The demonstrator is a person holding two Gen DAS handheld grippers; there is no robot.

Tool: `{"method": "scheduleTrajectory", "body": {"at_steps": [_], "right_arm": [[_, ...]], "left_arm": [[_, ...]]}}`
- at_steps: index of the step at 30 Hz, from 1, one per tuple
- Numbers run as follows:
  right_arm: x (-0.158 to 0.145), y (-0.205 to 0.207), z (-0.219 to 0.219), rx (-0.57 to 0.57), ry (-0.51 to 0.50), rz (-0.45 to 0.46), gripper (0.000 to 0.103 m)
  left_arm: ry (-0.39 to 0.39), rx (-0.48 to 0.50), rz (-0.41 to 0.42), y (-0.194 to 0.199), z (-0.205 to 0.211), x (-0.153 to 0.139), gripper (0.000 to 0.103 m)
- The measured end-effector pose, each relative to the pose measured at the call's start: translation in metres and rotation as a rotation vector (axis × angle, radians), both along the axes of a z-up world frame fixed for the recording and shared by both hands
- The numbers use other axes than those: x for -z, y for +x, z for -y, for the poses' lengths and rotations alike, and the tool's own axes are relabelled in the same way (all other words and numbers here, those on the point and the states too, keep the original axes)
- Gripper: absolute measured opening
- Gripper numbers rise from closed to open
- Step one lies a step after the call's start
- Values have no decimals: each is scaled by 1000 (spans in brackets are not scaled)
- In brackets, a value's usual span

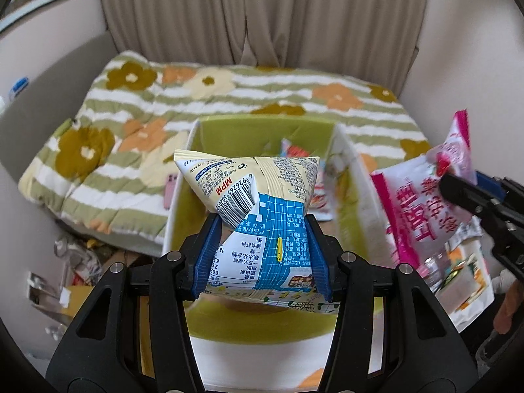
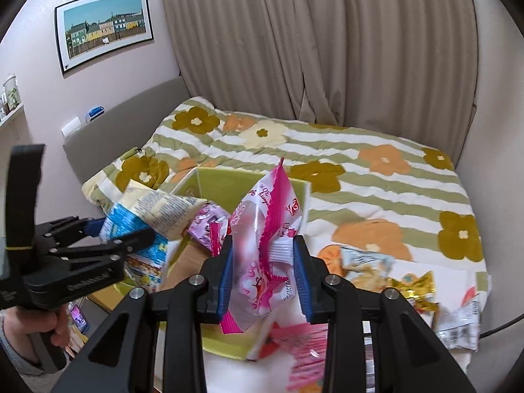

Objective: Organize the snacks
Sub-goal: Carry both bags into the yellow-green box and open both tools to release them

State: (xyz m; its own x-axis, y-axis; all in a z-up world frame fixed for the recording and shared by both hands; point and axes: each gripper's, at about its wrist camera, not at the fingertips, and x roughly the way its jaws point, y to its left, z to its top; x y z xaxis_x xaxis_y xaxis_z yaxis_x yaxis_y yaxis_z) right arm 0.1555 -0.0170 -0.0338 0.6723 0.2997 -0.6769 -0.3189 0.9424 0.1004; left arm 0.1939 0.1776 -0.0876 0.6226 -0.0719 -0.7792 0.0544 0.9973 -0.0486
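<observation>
Two snack packets hang over an open box on a bed: the left gripper [image 1: 262,255] has its jaws closed on the lower half of a blue-and-cream packet [image 1: 258,203], pinching the puffed bag so hard that it creases at the waist, its barcode end pointing ahead of the jaws and out over the green-lined box [image 1: 347,150]. The right gripper [image 2: 262,278] has its jaws shut on a pink-and-white packet [image 2: 265,229], held upright with its crimped pink edge rising above the jaws; the box's far wall shows just beyond that packet in the right wrist view. A few packets already lie on the box floor, ahead of and below the left jaws, while more loose wrappers [image 2: 406,281] sit on the flowered quilt [image 2: 376,177] to the right of the right jaws.

Both tools are tipped forward and down toward the box, the left one roughly centred on its opening, the right one alongside it and nearer the right-hand wall. The step appears to be dropping both packets in; it would go best if each is lowered past the rim before the jaws part, one after the other so the bags do not collide, and laid flat beside those already inside
</observation>
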Motion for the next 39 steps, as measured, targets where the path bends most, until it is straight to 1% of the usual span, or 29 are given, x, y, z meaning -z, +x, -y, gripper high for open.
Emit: {"method": "scheduleTrajectory", "body": {"at_steps": [3,5,6,7,9,10,13,15,17,21,25,30,31,33,34,35,36,37,39], "right_arm": [[9,6,-17,7,-10,-30,31],[17,11,-27,22,-23,-51,31],[20,13,-30,29,-25,-60,31],[24,15,-33,40,-25,-72,31],[29,18,-37,60,-30,-90,31],[32,19,-39,68,-31,-99,31],[41,21,-43,92,-34,-127,31],[47,23,-47,103,-35,-147,31],[53,24,-50,107,-34,-169,31],[65,26,-59,99,-43,-209,31],[78,30,-68,101,-29,-261,31],[83,32,-75,113,-51,-280,31],[83,32,-78,110,-58,-283,33],[84,33,-82,98,-68,-285,48],[82,31,-83,95,-64,-272,70],[80,29,-84,89,-60,-255,96],[78,28,-85,85,-63,-242,102],[76,24,-86,85,-88,-217,102],[74,20,-89,71,-110,-204,102]], "left_arm": [[-15,21,-39,13,-14,20,47],[-22,47,-62,20,-18,31,50],[-17,62,-77,23,-19,37,59],[-6,73,-86,24,-19,41,80],[2,91,-77,22,-22,43,103],[-5,104,-61,19,-24,43,103],[-12,128,-77,16,-32,45,103],[-10,132,-71,13,-35,45,103],[-9,128,-65,9,-37,45,103],[-48,125,-73,9,-45,48,103],[-43,128,-70,8,-50,49,103],[-42,117,-58,5,-57,48,103],[-46,112,-57,4,-58,48,103],[-53,103,-57,3,-62,49,103],[-47,98,-58,2,-64,48,103],[-40,95,-56,1,-65,48,103],[-38,88,-47,-1,-68,46,103],[-29,78,-39,-3,-71,45,103],[-23,67,-29,-5,-75,44,103]]}}
